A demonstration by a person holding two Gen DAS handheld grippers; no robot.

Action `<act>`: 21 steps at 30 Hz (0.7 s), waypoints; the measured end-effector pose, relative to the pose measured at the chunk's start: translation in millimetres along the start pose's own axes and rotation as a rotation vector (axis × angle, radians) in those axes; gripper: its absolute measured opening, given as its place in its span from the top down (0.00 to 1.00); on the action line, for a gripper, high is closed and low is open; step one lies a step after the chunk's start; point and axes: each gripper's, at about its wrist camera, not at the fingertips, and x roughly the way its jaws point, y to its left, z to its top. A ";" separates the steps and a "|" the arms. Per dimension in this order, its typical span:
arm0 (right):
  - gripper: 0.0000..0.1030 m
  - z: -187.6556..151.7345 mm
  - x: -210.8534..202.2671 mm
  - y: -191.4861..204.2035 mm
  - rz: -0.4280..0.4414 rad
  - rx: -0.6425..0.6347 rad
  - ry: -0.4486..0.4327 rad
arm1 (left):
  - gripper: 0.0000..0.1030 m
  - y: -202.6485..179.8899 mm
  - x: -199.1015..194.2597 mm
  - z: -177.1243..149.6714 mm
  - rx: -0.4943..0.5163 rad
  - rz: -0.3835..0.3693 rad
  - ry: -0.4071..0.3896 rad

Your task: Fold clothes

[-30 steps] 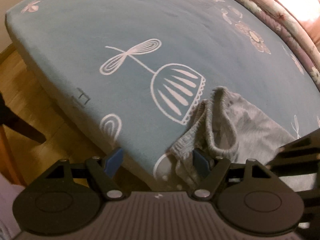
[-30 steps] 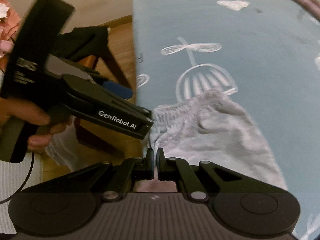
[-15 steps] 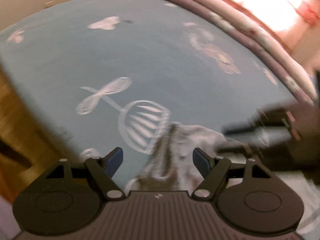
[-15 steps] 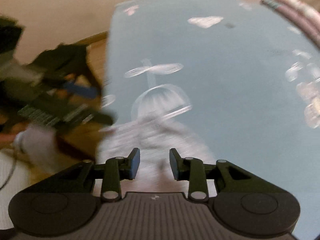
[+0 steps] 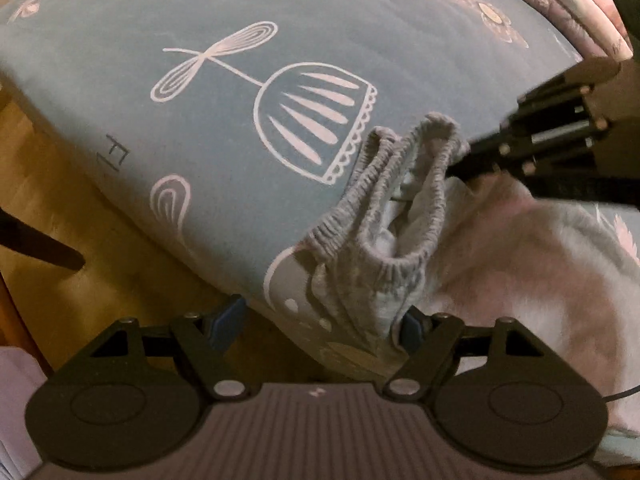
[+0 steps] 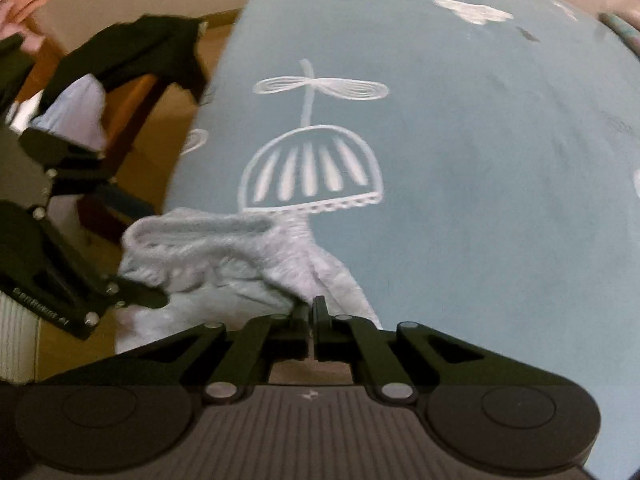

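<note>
A grey garment (image 5: 400, 232) with a gathered elastic waistband lies bunched at the near edge of the blue patterned bed sheet (image 5: 280, 20). My left gripper (image 5: 320, 320) is open at the bed's edge. The garment's lower corner hangs between its fingers, beside the right pad, unpinched. My right gripper (image 5: 464, 162) reaches in from the right, shut on the far part of the waistband. In the right wrist view my right gripper (image 6: 312, 312) is shut on a fold of the garment (image 6: 224, 256). One of the left gripper's fingers (image 6: 136, 292) touches the cloth's left side.
The bed sheet (image 6: 480, 160) stretches away beyond the garment. A rolled floral quilt (image 5: 560, 4) lies along the far right. A wooden floor (image 5: 60, 184) is left of the bed. A wooden chair draped with dark clothing (image 6: 132, 48) and a white cloth (image 6: 76, 108) stands there.
My right gripper opened, moved along the garment and shut again on the waistband. My left gripper swung over the bed and back to its edge. The waistband now stands bunched up.
</note>
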 end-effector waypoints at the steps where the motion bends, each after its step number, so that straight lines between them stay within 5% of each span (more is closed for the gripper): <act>1: 0.89 0.4 0.4 -2.3 -0.020 0.030 -0.015 | 0.24 -1.4 0.8 2.2 0.010 0.003 0.005; 4: 0.77 7.8 -3.6 -11.0 -0.049 0.099 -0.024 | 0.24 -3.9 -5.0 5.4 0.040 0.001 0.007; 9: 0.75 -1.2 -47.8 -2.1 -0.079 0.071 -0.084 | 0.25 -5.0 -35.8 10.8 0.085 -0.021 -0.023; 15: 0.76 -17.4 -34.4 13.4 0.083 0.022 -0.049 | 0.25 -8.6 -62.7 17.3 0.101 -0.315 -0.124; 21: 0.75 -29.2 -0.1 12.5 0.095 0.040 -0.020 | 0.25 -18.6 -58.8 22.8 0.130 -0.377 -0.134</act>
